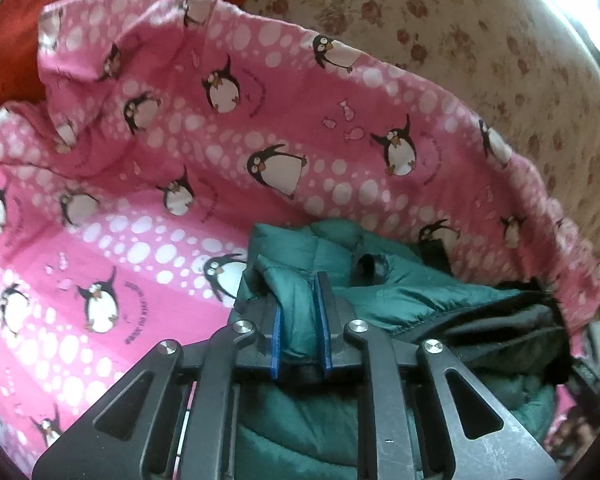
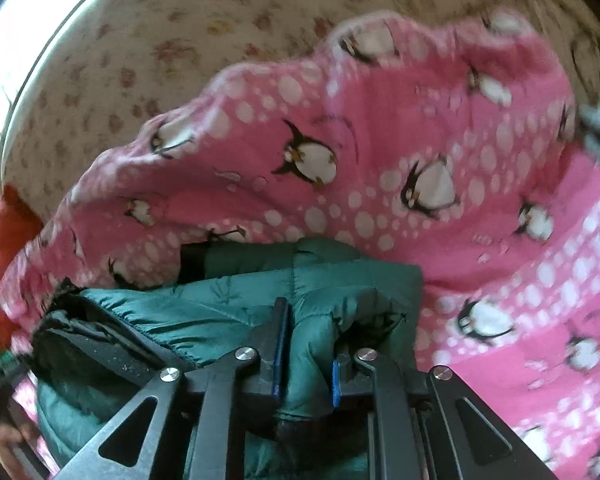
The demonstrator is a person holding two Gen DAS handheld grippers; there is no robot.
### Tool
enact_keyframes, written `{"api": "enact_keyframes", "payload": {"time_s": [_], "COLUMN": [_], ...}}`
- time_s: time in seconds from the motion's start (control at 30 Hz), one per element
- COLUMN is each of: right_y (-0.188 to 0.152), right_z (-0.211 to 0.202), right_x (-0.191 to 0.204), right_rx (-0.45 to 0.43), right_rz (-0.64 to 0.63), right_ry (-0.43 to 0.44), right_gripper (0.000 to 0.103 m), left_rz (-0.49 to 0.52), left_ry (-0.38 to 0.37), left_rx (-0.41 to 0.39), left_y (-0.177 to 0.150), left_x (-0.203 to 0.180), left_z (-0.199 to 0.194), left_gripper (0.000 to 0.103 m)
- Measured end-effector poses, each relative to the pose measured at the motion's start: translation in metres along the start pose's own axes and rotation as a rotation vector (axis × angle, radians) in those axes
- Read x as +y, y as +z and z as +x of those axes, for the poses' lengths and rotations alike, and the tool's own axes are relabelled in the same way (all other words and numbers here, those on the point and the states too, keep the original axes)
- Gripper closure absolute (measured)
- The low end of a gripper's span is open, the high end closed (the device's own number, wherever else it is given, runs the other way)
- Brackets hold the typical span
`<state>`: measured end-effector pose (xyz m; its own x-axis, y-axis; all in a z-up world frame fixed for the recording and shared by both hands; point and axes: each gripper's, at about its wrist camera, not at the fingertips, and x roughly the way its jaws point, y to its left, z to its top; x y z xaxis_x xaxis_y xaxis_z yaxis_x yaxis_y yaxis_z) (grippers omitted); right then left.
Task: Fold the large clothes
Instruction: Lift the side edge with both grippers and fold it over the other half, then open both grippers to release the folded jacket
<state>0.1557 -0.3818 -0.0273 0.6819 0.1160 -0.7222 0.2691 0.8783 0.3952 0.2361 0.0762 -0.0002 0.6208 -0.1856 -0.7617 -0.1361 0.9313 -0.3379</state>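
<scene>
Left wrist view: the left gripper [image 1: 301, 312] has its blue pads [image 1: 275, 334] closed on a bunched fold of the green quilted jacket [image 1: 400, 280], held directly between the fingers. The jacket's bulk extends rightward, toward the other hand, over the pink penguin sheet [image 1: 140, 140]; its long axis thus appears to run side to side.

Right wrist view: the right gripper [image 2: 306, 348] likewise pinches a fold of the green quilted jacket [image 2: 220, 304], whose remainder trails leftward across the pink penguin sheet [image 2: 420, 140]. Each hand appears to hold one end, equally near; floral bedding [image 2: 140, 40] lies beyond.
</scene>
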Motion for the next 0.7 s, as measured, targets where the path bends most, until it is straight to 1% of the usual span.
{"api": "enact_keyframes", "payload": {"time_s": [0.03, 0.07, 0.1, 0.13, 0.17, 0.2, 0.23, 0.27, 0.3, 0.33, 0.37, 0.43, 0.5, 0.53, 0.6, 0.67, 0.7], "right_y": [0.001, 0.002, 0.003, 0.005, 0.007, 0.009, 0.011, 0.013, 0.015, 0.016, 0.016, 0.013, 0.008, 0.006, 0.003, -0.004, -0.005], "right_z": [0.0, -0.002, -0.004, -0.009, -0.015, -0.024, -0.033, -0.041, -0.049, -0.053, -0.06, -0.07, -0.073, -0.07, -0.064, -0.052, -0.046], "right_x": [-0.004, -0.011, -0.015, -0.019, -0.022, -0.023, -0.02, -0.02, -0.019, -0.017, -0.012, -0.001, 0.017, 0.031, 0.05, 0.072, 0.08], "right_rx": [-0.004, -0.013, -0.019, -0.035, -0.055, -0.092, -0.124, -0.146, -0.154, -0.153, -0.154, -0.163, -0.154, -0.136, -0.111, -0.091, -0.078], "right_rz": [0.025, 0.067, 0.091, 0.118, 0.128, 0.133, 0.132, 0.131, 0.122, 0.112, 0.083, 0.013, -0.082, -0.151, -0.243, -0.353, -0.386], "right_ry": [0.026, 0.074, 0.107, 0.144, 0.157, 0.16, 0.161, 0.167, 0.178, 0.181, 0.172, 0.137, 0.101, 0.078, 0.031, -0.01, -0.023], "right_gripper": [0.079, 0.072, 0.069, 0.063, 0.056, 0.05, 0.038, 0.035, 0.035, 0.035, 0.035, 0.035, 0.035, 0.035, 0.035, 0.035, 0.035], "left_rz": [-0.009, -0.017, -0.028, -0.036, -0.038, -0.039, -0.038, -0.034, -0.029, -0.021, -0.018, -0.003, 0.015, 0.021, 0.046, 0.085, 0.11], "left_ry": [-0.021, -0.041, -0.065, -0.091, -0.108, -0.12, -0.131, -0.129, -0.115, -0.091, -0.083, -0.091, -0.078, -0.067, -0.039, 0.002, 0.045], "left_rx": [0.009, 0.017, 0.023, 0.019, 0.018, 0.015, 0.005, -0.014, -0.035, -0.065, -0.099, -0.121, -0.112, -0.106, -0.087, -0.066, -0.057], "left_y": [0.0, 0.0, 0.0, 0.001, 0.002, 0.002, 0.002, 0.001, 0.0, -0.002, -0.004, -0.006, -0.009, -0.01, -0.013, -0.016, -0.017], "left_x": [0.002, 0.004, 0.007, 0.008, 0.008, 0.009, 0.008, 0.006, 0.006, 0.003, 0.001, -0.004, -0.011, -0.013, -0.022, -0.03, -0.036], "left_z": [-0.002, -0.004, -0.008, -0.013, -0.019, -0.024, -0.031, -0.037, -0.042, -0.049, -0.056, -0.061, -0.059, -0.056, -0.047, -0.033, -0.022], "left_gripper": [0.085, 0.084, 0.082, 0.079, 0.078, 0.072, 0.064, 0.058, 0.039, 0.03, 0.03, 0.03, 0.03, 0.03, 0.03, 0.03, 0.03]}}
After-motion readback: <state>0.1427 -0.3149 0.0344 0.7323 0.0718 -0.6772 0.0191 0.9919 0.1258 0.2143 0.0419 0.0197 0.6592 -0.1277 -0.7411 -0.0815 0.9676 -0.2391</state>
